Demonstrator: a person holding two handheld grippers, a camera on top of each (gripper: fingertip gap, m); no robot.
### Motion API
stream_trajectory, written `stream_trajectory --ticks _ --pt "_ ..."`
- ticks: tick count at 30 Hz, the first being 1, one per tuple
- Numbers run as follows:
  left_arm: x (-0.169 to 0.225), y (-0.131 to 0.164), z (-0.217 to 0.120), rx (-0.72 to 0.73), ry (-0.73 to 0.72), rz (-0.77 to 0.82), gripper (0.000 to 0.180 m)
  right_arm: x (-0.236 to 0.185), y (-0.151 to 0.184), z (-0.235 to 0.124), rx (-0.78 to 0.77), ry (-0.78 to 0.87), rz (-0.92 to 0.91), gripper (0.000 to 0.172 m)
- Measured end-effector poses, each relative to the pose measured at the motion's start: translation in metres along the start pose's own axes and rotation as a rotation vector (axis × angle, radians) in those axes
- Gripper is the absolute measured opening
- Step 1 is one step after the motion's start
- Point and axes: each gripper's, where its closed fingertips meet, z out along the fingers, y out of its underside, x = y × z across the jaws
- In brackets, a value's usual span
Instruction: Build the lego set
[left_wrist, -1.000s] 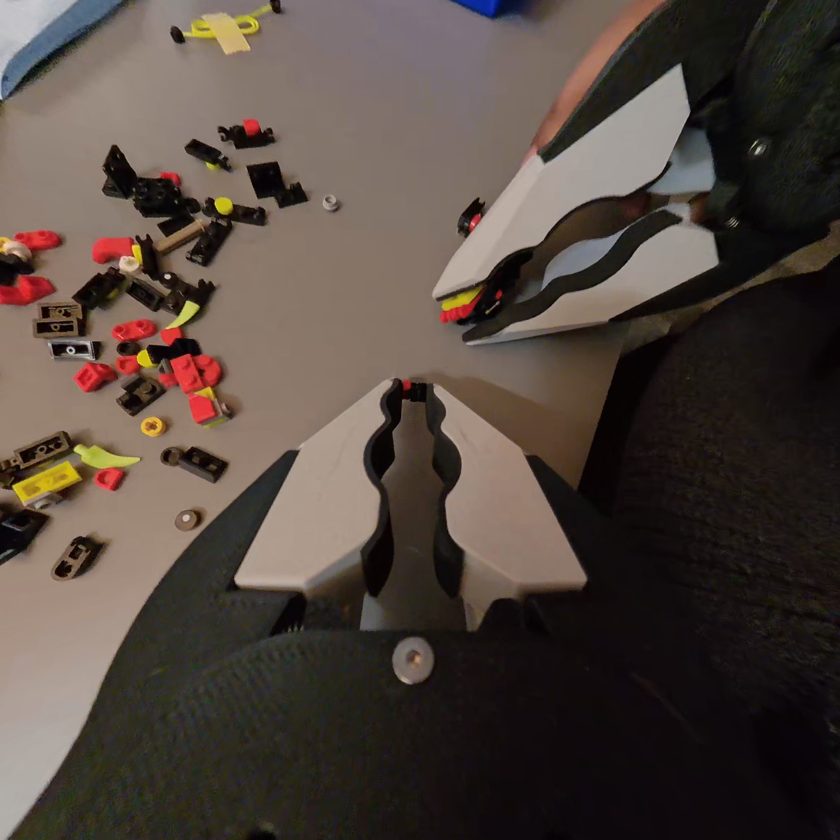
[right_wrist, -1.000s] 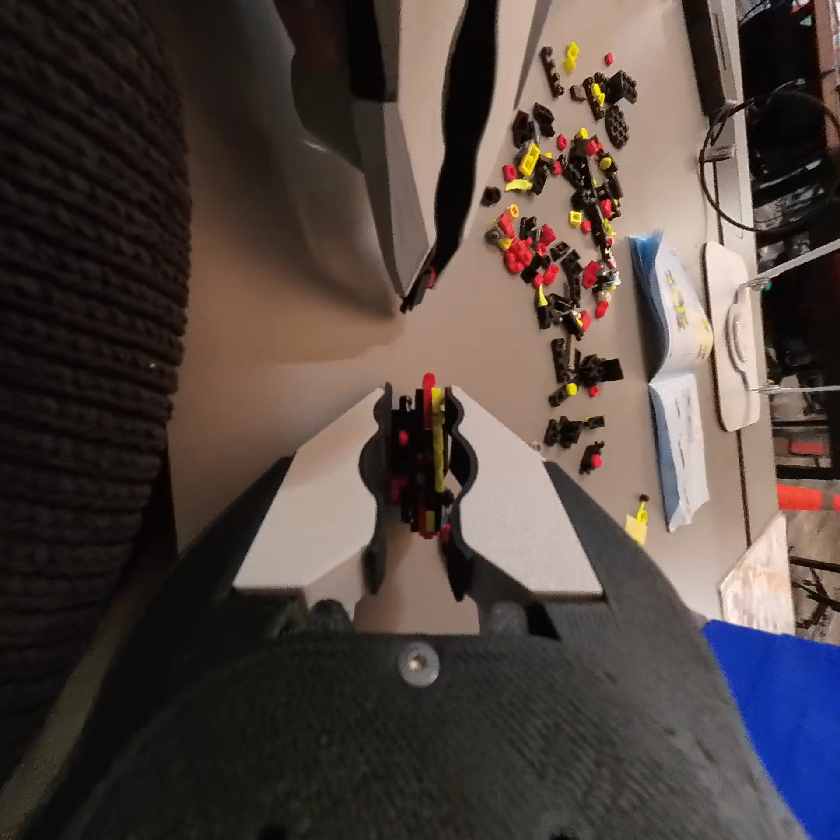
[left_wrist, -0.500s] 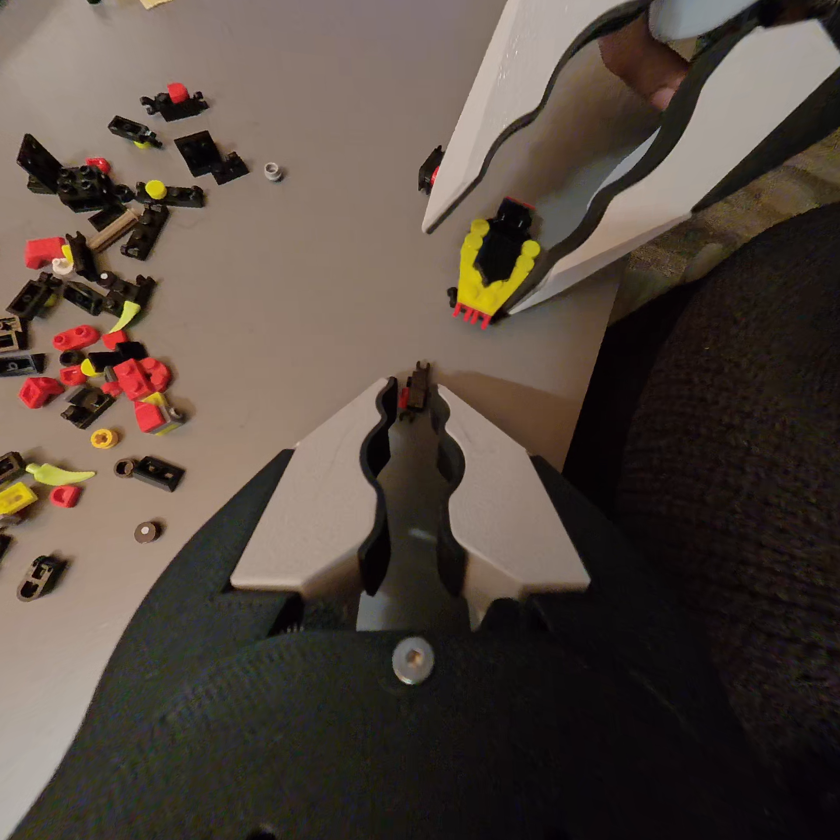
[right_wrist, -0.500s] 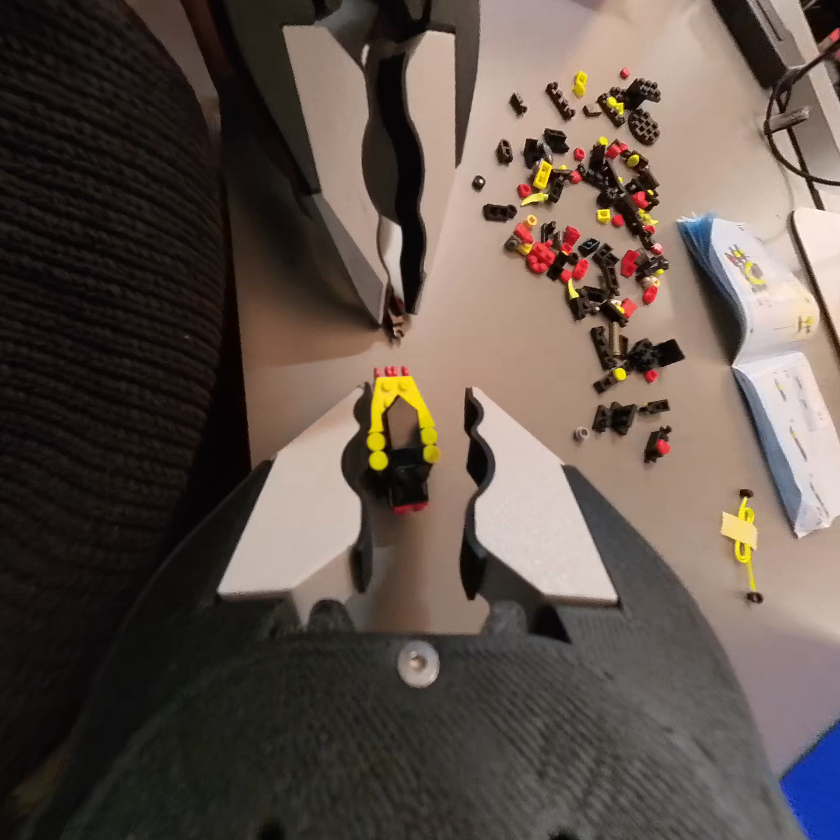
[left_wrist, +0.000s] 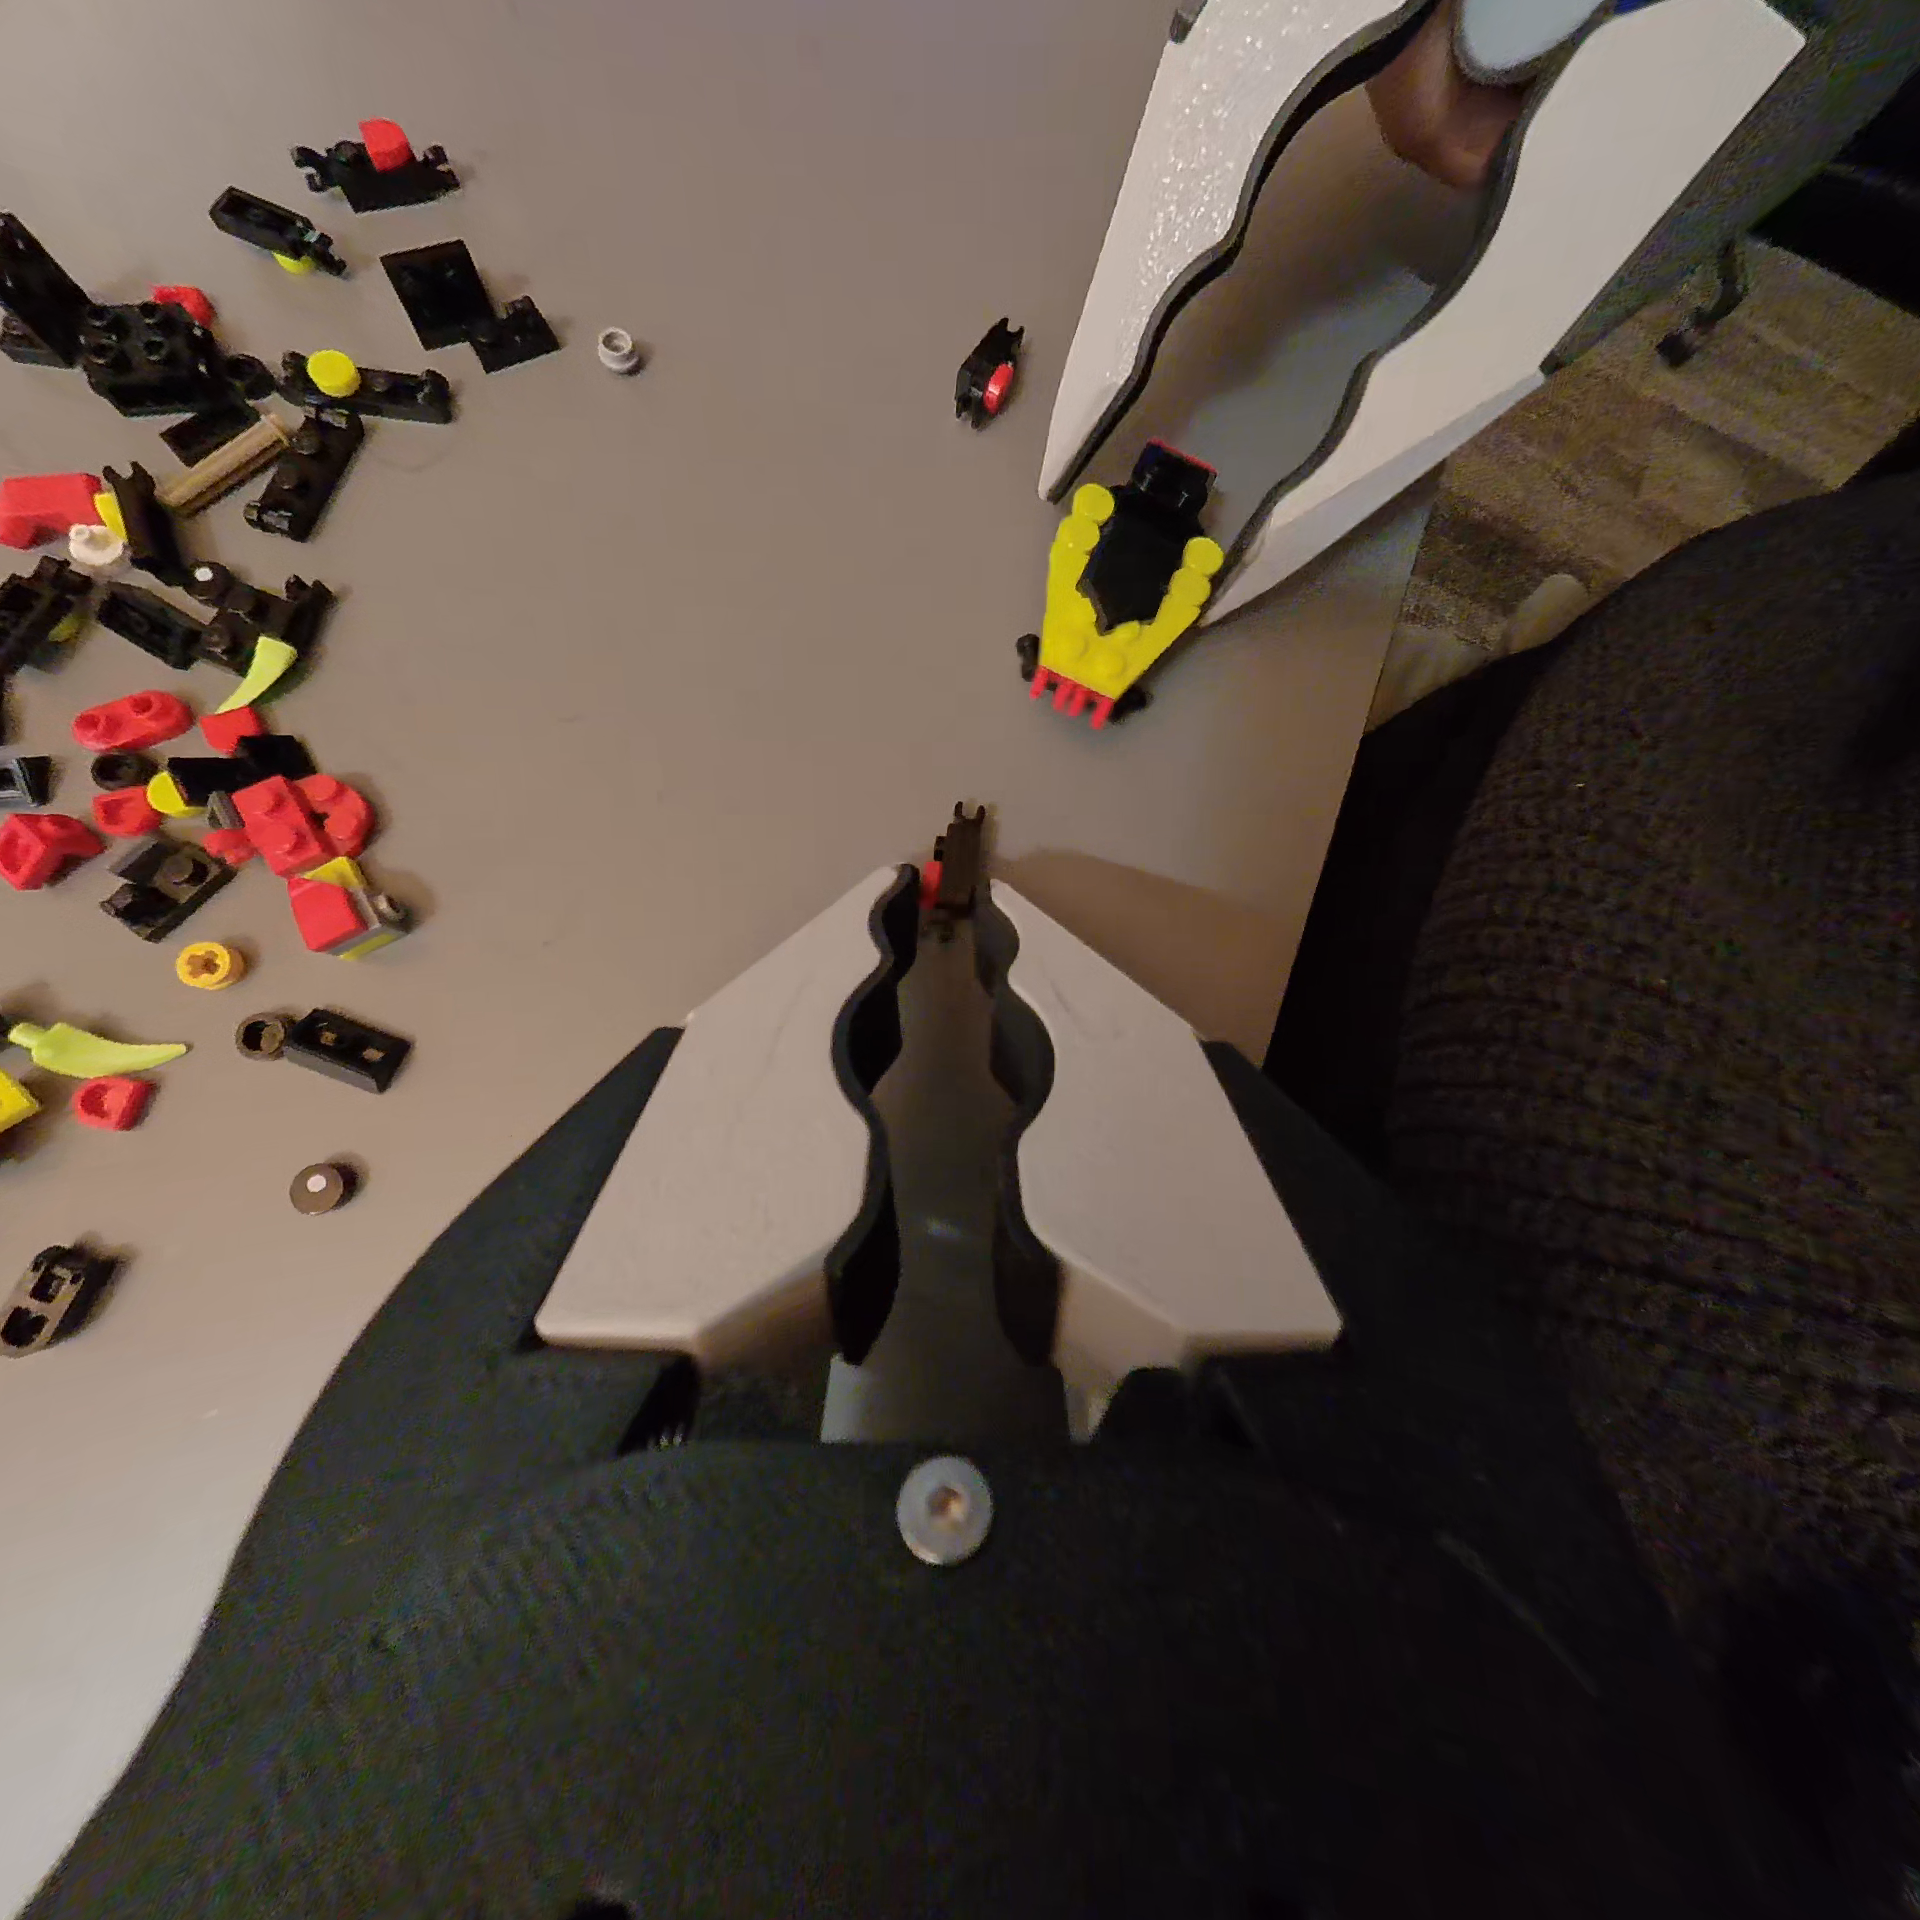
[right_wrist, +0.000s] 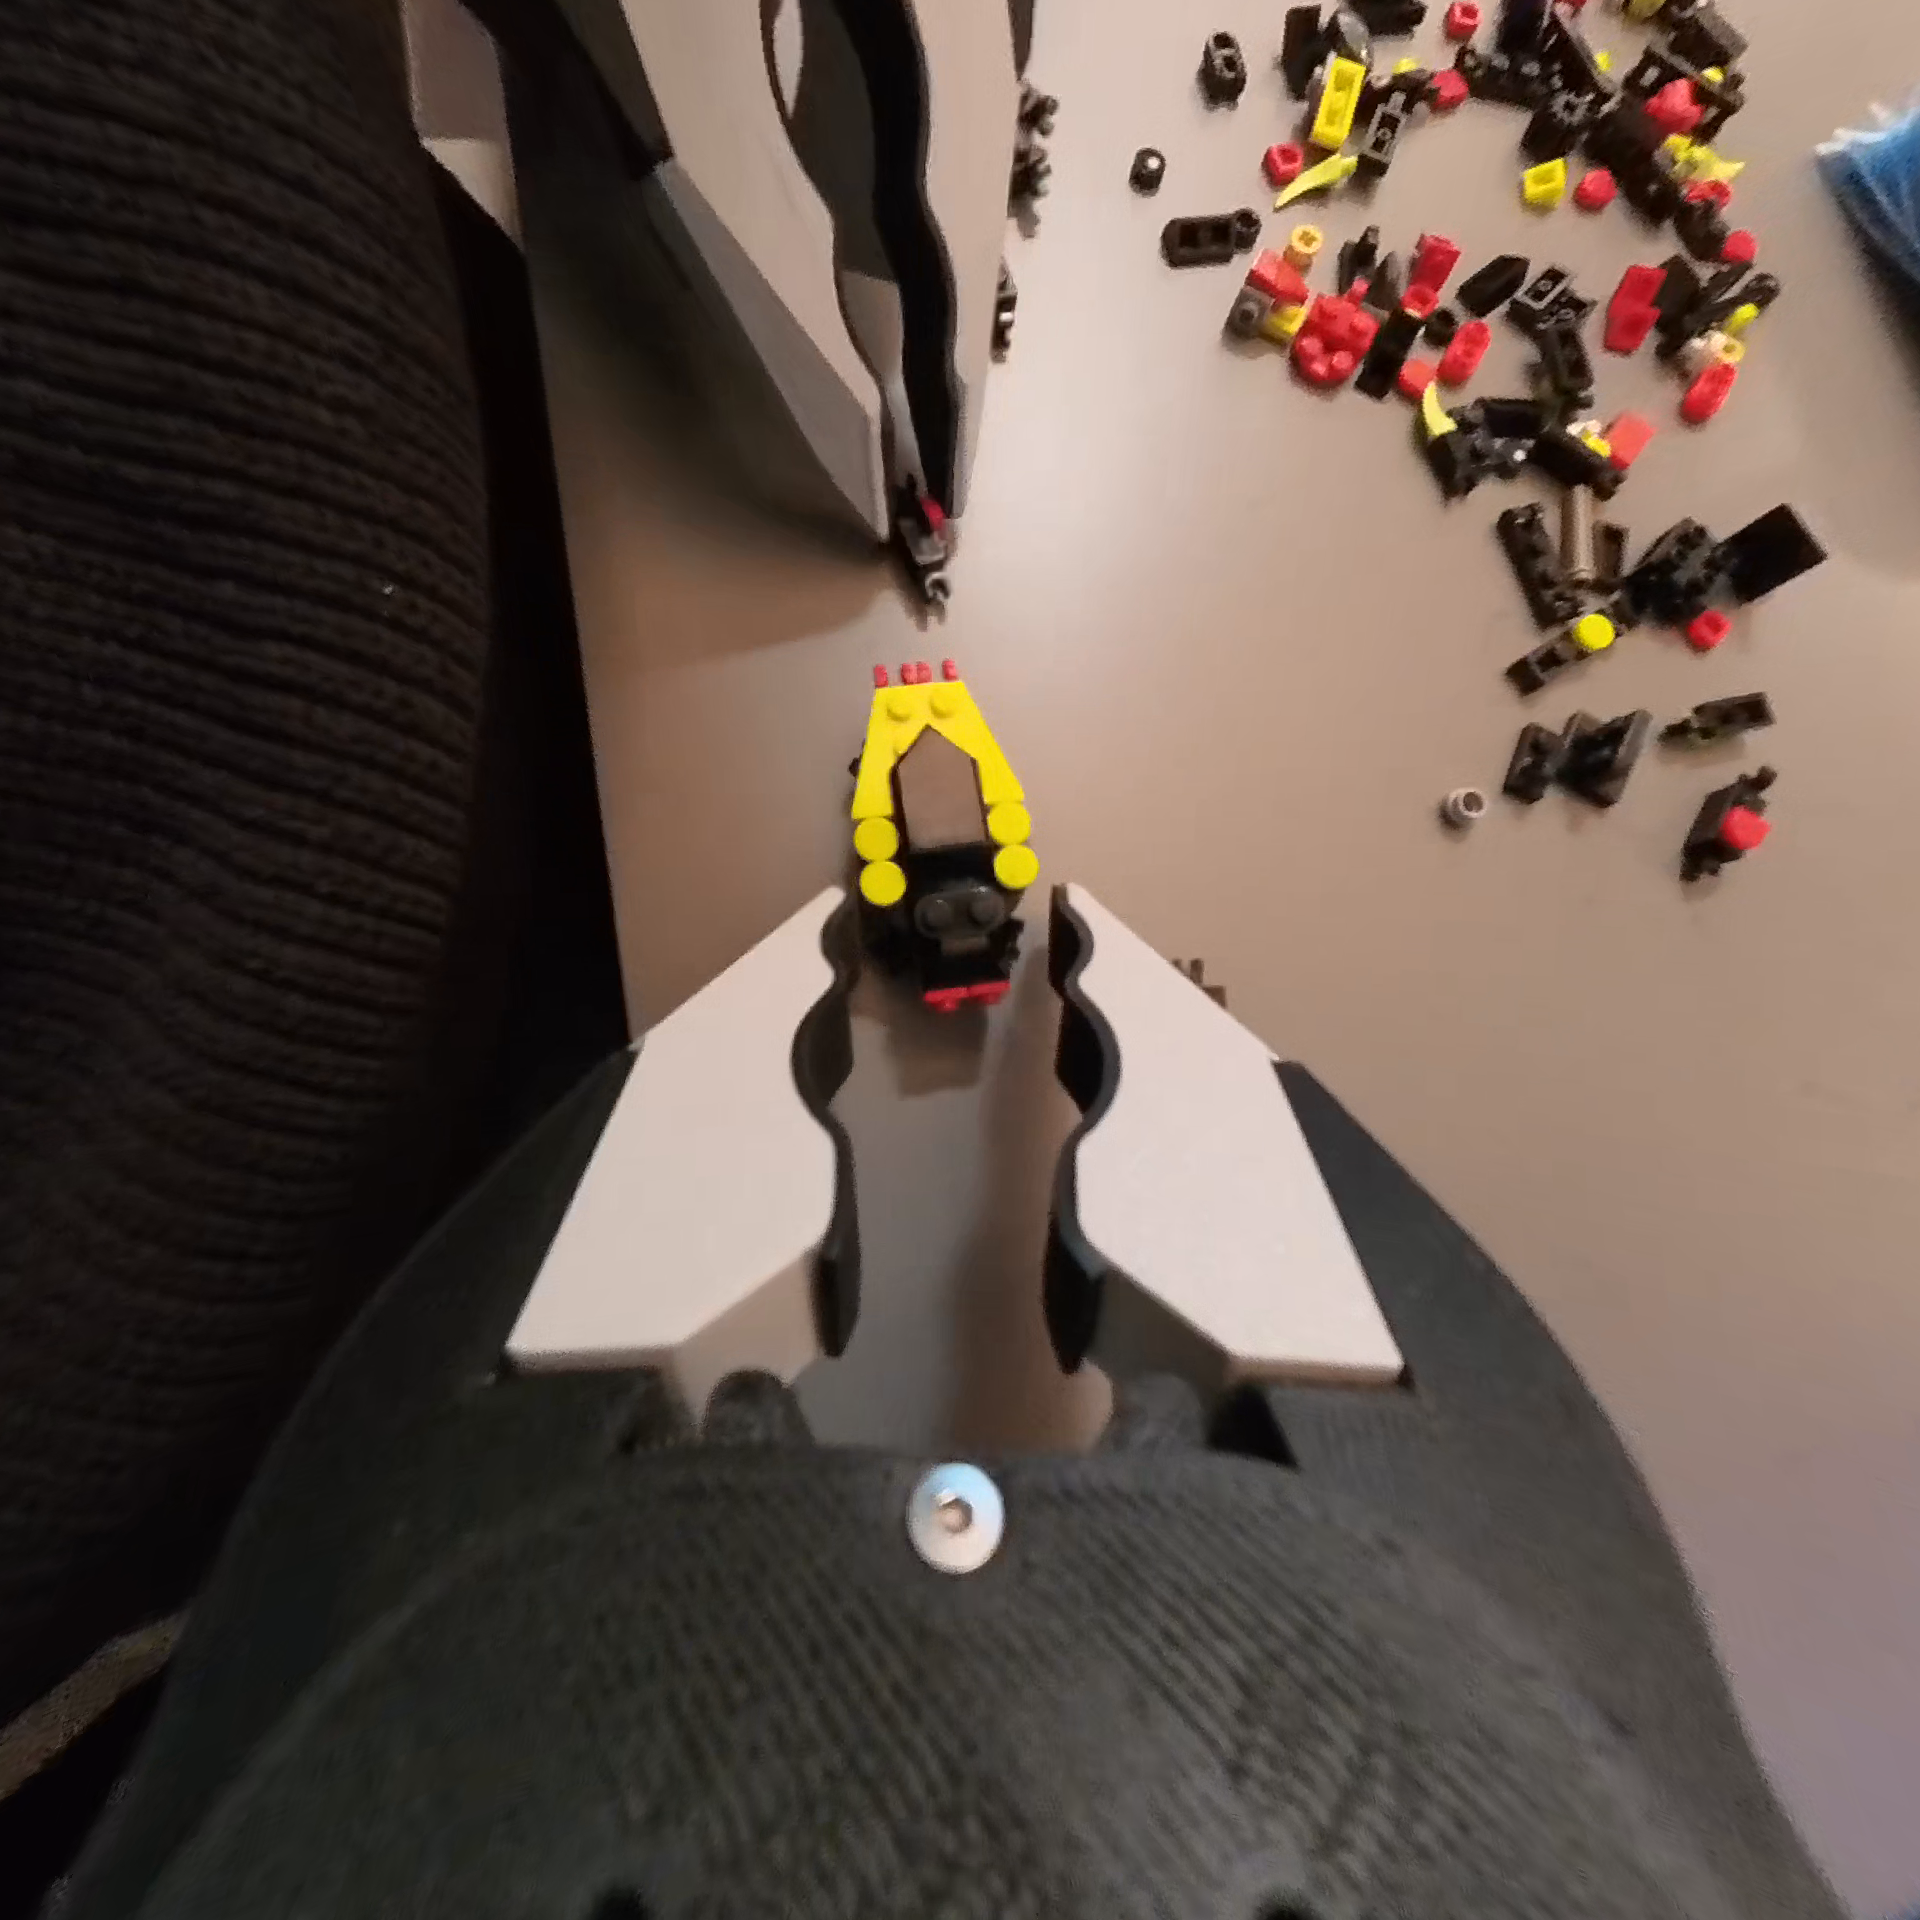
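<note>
In the left wrist view the left hand-held gripper (left_wrist: 951, 894) is nearly closed, its fingertips pinched on a small black piece (left_wrist: 961, 857) with a red stud on one side – the piece sticks out past the tips, just above the grey surface (left_wrist: 675, 644) near its right edge. Beyond it lies a yellow model (left_wrist: 1117, 613) with a black middle and red prongs, flat on the surface close to that same edge. The right hand-held gripper (left_wrist: 1148, 520) comes in from the top right corner with its jaws apart; the model's black rear end lies between the tips, and a gap shows on the near side. A black clip with a red stud (left_wrist: 989, 372) lies just left of that gripper, a small grey stud (left_wrist: 619, 349) farther left. Loose red, black and yellow bricks (left_wrist: 208, 644) are spread along the left edge. In the right wrist view the right hand-held gripper (right_wrist: 945, 940) is open – the model (right_wrist: 940, 790) rests on the surface (right_wrist: 1299, 987) with its black and red tail between the fingertips, the right pad clearly apart from it, the left close beside it. Ahead, the left hand-held gripper (right_wrist: 920, 520) points down with the black piece (right_wrist: 928, 551) held at its tip. The bricks (right_wrist: 1538, 312) fill the top right corner.
</note>
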Motion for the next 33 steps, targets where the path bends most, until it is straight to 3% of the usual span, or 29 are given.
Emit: stream_trajectory --ticks 6,10,14,16,18,25,31,33 --pt "-0.007 -0.009 -0.005 0.055 -0.039 0.011 0.007 0.04 -0.004 0.009 -0.019 0.178 0.064 0.028" --pt "-0.007 -0.02 -0.011 0.12 -0.038 0.017 0.007 0.046 0.0 0.008 -0.03 0.184 0.125 0.037" --pt "0.004 -0.032 -0.016 0.2 0.008 0.041 0.007 0.05 -0.027 -0.021 0.18 0.193 0.194 0.045" --pt "0.013 -0.04 -0.02 0.255 0.042 0.074 0.008 0.044 -0.054 -0.035 0.347 0.109 0.3 0.041" --pt "0.019 -0.047 -0.022 0.303 0.057 0.107 0.008 0.024 -0.079 -0.043 0.453 -0.073 0.391 0.037" --pt "0.033 -0.059 -0.03 0.393 0.149 0.103 0.008 -0.003 -0.076 -0.032 0.413 -0.263 0.469 0.027" --pt "0.046 -0.065 -0.04 0.462 0.185 0.199 0.008 -0.02 -0.08 -0.025 0.404 -0.464 0.664 0.027" --pt "0.049 -0.064 -0.04 0.46 0.181 0.224 0.008 -0.023 -0.085 -0.026 0.429 -0.51 0.699 0.018"
